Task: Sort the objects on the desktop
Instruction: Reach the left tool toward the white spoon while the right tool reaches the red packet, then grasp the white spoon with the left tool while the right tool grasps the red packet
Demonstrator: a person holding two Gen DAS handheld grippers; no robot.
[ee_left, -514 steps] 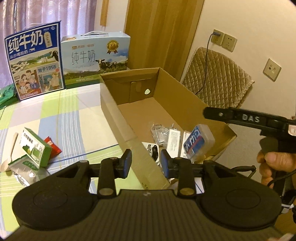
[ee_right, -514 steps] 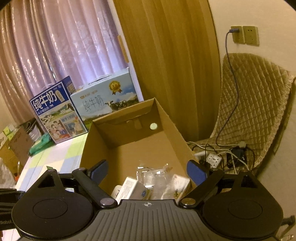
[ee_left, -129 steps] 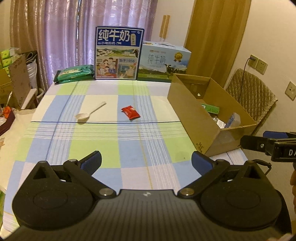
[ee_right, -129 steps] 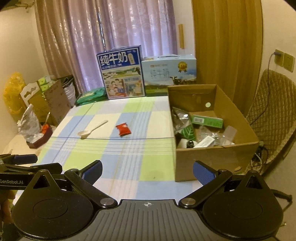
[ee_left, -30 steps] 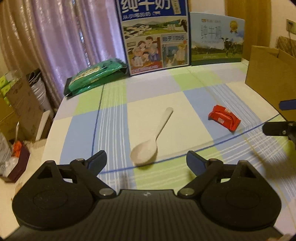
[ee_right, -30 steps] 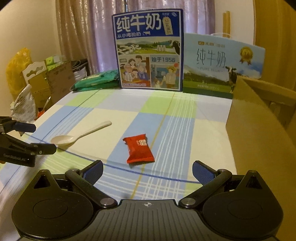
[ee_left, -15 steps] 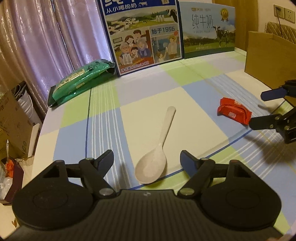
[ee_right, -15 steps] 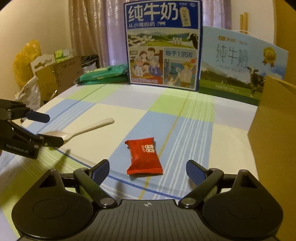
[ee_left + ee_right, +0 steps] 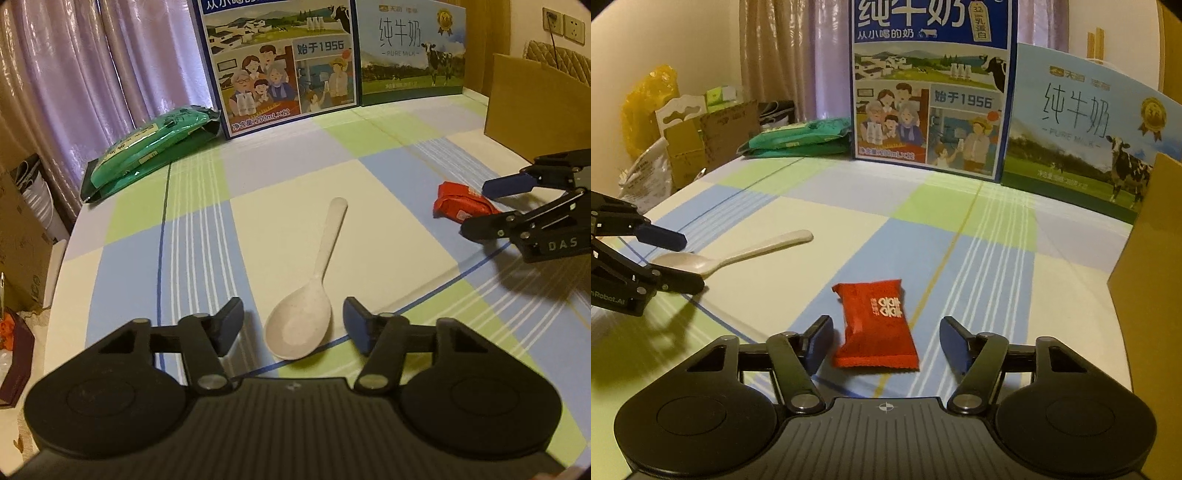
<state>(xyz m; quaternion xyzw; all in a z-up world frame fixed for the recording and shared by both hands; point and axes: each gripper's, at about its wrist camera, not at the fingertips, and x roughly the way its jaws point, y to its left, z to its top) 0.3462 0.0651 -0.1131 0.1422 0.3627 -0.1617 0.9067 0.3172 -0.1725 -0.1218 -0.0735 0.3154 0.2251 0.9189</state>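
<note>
Left hand-held gripper (image 9: 293, 325) spread wide around the pale plastic spoon (image 9: 310, 299) – right hand-held gripper (image 9: 886, 345) likewise apart, straddling the red foil snack packet (image 9: 875, 325).

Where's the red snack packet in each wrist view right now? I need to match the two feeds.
Left wrist: red snack packet at right, on the tablecloth, between the right gripper's fingers.
Right wrist: packet at bottom centre, between that gripper's open fingers.
Shared landmark: blue milk carton box standing at the back.
</note>
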